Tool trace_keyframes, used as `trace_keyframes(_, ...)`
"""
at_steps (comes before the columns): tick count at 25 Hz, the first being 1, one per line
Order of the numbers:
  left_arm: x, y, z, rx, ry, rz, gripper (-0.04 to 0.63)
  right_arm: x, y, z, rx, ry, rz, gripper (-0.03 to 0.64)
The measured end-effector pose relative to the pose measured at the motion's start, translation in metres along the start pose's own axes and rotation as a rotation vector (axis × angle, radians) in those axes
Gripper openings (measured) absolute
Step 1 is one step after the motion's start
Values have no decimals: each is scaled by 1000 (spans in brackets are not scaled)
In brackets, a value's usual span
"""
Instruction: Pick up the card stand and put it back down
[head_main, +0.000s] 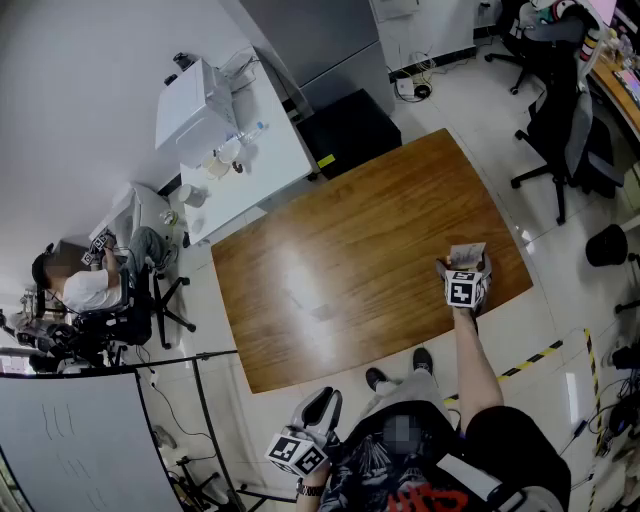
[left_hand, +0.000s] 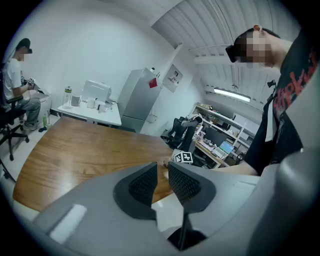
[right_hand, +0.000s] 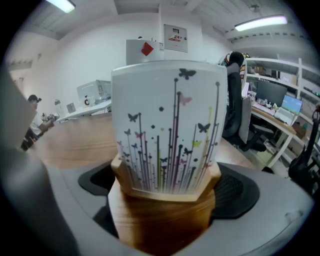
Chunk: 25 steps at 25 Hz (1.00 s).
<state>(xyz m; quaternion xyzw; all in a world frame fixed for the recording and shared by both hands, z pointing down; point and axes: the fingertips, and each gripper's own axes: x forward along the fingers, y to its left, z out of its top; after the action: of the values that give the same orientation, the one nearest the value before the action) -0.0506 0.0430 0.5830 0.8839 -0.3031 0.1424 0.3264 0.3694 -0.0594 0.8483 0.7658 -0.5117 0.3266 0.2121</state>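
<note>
Only the head view gave the layout: the right gripper sat at the table's 4 o'clock edge, with the stand at its tip. The left gripper hung off the table at 6 o'clock of the frame, near the person's body. A seated person was at 9 o'clock.

Only the right gripper view showed stand detail: a white card printed with butterflies and stems, upright in a wooden base. The base sat between the jaws, which were spread as wide as they go. The pads stood just beside the base at 3 and 9 o'clock, with no clear squeeze. Whether the stand was resting on the table could not be told.

The left gripper view showed its jaws nearly together and empty, and the right gripper's marker cube at 12 o'clock beyond them.
</note>
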Motion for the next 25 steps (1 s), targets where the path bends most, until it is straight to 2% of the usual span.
trace_keyframes(3,10,1,2,3,-2,-22,71,5,2,4,-63,5,10,552)
trace_keyframes(6,11,0,4,-2,-14,-38,72,-8,16,6,-80,-43,49,548)
trace_keyframes(10,8,5,9,8,-55,-42,72,-71,41,35,-126,-167,100,548)
trace_keyframes(14,-7,33,24,-11,-144,-23,71,-159,88,79,-194,-298,160,548)
trace_keyframes(17,-22,55,38,-19,-192,16,69,-212,122,104,-271,-343,204,546)
trace_keyframes(20,-43,86,46,2,-195,120,14,-250,156,115,-314,-382,246,546)
trace_keyframes(22,-55,104,54,15,-214,180,0,-263,170,122,-334,-393,260,546)
trace_keyframes(25,-65,119,67,25,-251,204,0,-275,184,132,-370,-408,263,546)
